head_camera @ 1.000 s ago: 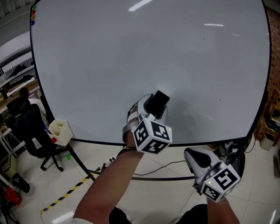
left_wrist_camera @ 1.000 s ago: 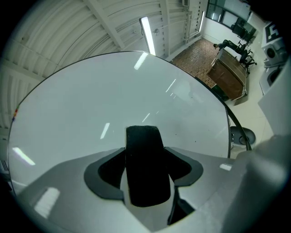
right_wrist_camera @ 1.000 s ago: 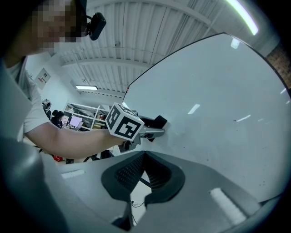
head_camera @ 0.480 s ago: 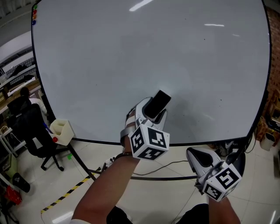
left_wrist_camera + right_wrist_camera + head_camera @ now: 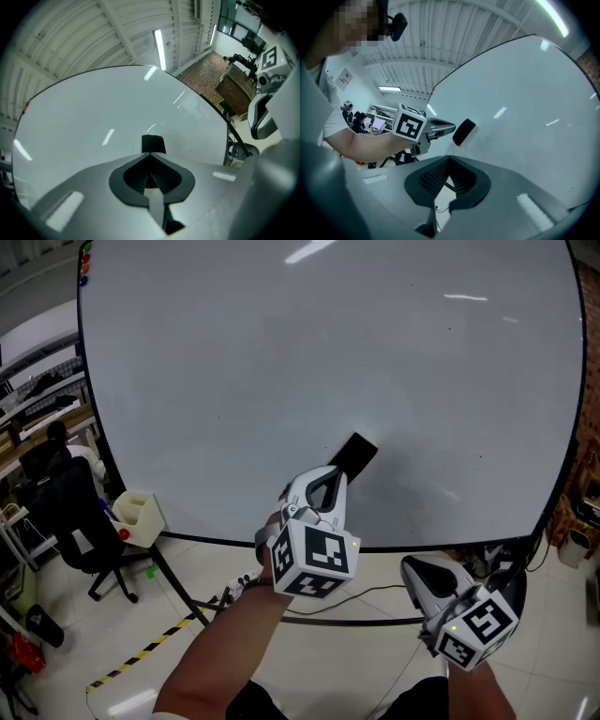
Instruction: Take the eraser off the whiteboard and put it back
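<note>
A black eraser (image 5: 355, 455) sticks to the whiteboard (image 5: 281, 352) near its lower edge, tilted. My left gripper (image 5: 335, 476) is just below and left of it, shut, with nothing between its jaws. In the left gripper view the eraser (image 5: 153, 144) sits right beyond the closed tips (image 5: 150, 154), a small gap apart. The right gripper view shows the eraser (image 5: 463, 131) on the board with the left gripper (image 5: 451, 126) pointing at it. My right gripper (image 5: 407, 568) hangs low at the right, away from the board, its jaws (image 5: 449, 158) shut and empty.
A white holder box (image 5: 141, 517) hangs at the board's lower left corner. An office chair (image 5: 70, 531) stands on the floor at the left. The board's stand leg (image 5: 178, 592), floor cables (image 5: 375, 592) and yellow-black tape (image 5: 141, 657) lie below.
The left gripper had the eraser between its jaws; it has drawn back down and left and its jaws have closed. The eraser stays on the board. The right gripper has not moved.
</note>
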A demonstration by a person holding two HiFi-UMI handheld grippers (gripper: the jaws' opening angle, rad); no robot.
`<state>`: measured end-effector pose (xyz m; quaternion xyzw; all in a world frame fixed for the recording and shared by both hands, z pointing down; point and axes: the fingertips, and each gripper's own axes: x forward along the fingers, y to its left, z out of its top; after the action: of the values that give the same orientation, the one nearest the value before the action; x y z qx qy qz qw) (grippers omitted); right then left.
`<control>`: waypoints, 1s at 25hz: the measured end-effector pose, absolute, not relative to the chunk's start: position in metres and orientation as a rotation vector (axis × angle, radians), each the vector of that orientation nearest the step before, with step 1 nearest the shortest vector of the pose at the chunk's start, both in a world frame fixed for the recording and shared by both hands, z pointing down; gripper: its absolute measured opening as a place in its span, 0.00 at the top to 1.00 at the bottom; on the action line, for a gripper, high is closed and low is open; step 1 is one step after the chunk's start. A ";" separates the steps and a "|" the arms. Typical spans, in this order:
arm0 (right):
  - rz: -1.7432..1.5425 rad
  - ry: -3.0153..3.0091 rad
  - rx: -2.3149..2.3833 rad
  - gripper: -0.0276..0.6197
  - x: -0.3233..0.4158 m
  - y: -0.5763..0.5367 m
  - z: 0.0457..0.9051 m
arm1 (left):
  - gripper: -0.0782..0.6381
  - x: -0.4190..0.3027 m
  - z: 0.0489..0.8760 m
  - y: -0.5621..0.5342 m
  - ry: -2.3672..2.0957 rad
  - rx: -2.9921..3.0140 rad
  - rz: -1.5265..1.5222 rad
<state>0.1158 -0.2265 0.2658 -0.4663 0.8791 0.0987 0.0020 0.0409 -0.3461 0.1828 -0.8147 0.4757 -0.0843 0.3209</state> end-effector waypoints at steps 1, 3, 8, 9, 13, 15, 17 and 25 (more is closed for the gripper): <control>0.311 2.759 -1.460 0.95 0.115 -0.226 0.265 | 0.87 0.040 0.185 -0.347 1.248 -2.173 -0.219; 0.315 2.760 -1.456 0.95 0.113 -0.226 0.265 | 0.87 0.036 0.190 -0.349 1.252 -2.233 -0.211; 0.312 2.766 -1.456 0.95 0.110 -0.227 0.266 | 0.87 0.025 0.205 -0.348 1.261 -2.421 -0.160; 0.312 2.768 -1.457 0.95 0.110 -0.228 0.266 | 0.87 0.023 0.210 -0.346 1.258 -2.480 -0.145; 0.303 2.773 -1.452 0.95 0.109 -0.228 0.269 | 0.87 0.022 0.233 -0.332 1.210 -2.690 -0.084; 0.301 2.773 -1.450 0.95 0.109 -0.228 0.270 | 0.87 0.020 0.241 -0.326 1.193 -2.718 -0.072; 0.300 2.772 -1.451 0.95 0.109 -0.229 0.271 | 0.87 0.016 0.247 -0.320 1.182 -2.729 -0.068; 0.293 2.774 -1.442 0.95 0.104 -0.230 0.272 | 0.87 0.001 0.260 -0.292 1.169 -2.749 -0.050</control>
<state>0.1041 -0.2299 0.2721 -0.4592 0.8834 0.0935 0.0008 0.0007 -0.2924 0.2596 -0.9174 0.3900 -0.0167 0.0771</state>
